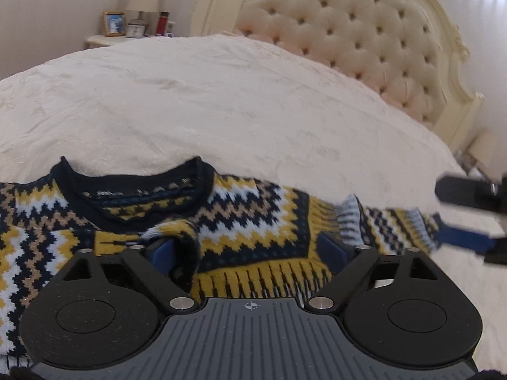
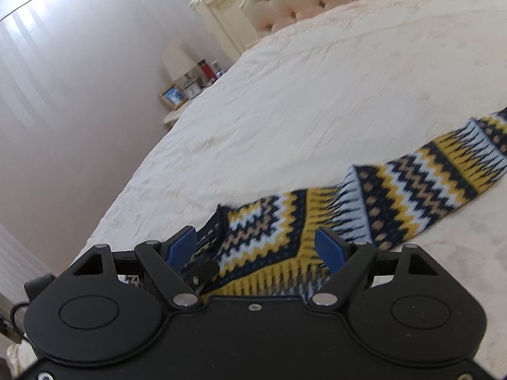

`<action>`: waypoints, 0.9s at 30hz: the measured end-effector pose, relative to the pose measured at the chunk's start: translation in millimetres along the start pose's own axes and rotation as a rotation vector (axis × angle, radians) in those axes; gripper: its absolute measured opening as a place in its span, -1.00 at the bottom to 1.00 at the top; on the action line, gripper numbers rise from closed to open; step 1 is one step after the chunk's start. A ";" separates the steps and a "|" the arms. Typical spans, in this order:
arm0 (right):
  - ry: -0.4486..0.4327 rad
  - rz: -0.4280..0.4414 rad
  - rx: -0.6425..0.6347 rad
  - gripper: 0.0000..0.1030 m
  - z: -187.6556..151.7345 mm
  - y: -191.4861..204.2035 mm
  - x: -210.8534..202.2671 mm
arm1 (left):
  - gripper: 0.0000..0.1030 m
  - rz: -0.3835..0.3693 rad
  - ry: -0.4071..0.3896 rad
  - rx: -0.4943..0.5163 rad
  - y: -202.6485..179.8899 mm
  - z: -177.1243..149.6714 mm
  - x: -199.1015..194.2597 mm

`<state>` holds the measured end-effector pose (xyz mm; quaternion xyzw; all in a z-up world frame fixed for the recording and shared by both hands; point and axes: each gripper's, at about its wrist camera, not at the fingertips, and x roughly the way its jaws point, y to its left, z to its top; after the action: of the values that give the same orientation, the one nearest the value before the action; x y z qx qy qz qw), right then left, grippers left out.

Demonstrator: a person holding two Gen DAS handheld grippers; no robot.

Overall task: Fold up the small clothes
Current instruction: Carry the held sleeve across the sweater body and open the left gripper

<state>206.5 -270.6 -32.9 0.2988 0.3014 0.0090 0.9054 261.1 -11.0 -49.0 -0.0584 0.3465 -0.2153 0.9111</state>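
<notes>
bed [image 1: 221, 95], cream cover | tufted headboard [image 1: 364, 31] | nightstand [image 1: 101, 41]: lamp [image 1: 144, 0], framed photo [image 1: 114, 24], red bottle [image 1: 163, 22]

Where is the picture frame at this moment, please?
The picture frame stands on the nightstand beside the bed, left of the lamp, at the upper left of the left wrist view.

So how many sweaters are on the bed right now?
1: a zigzag-patterned sweater lies flat on the white bed, one sleeve stretched out sideways. Others could lie outside the views.
</notes>
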 end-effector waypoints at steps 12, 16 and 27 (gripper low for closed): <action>-0.128 -0.104 0.122 0.63 23.8 -44.0 -18.8 | 0.99 0.124 0.237 0.647 -83.2 -46.1 68.0; -0.123 -0.123 0.165 0.63 27.6 -59.1 -16.5 | 0.99 0.130 0.215 0.735 -89.1 -63.4 67.6; 0.054 -0.115 -0.038 0.63 12.2 -31.7 18.7 | 0.99 -0.105 0.108 0.302 -25.6 -47.1 27.5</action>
<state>223.3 -299.5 -52.5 0.2636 0.3421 -0.0291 0.9015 239.5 -43.9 -94.6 0.0727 0.3552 -0.3152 0.8771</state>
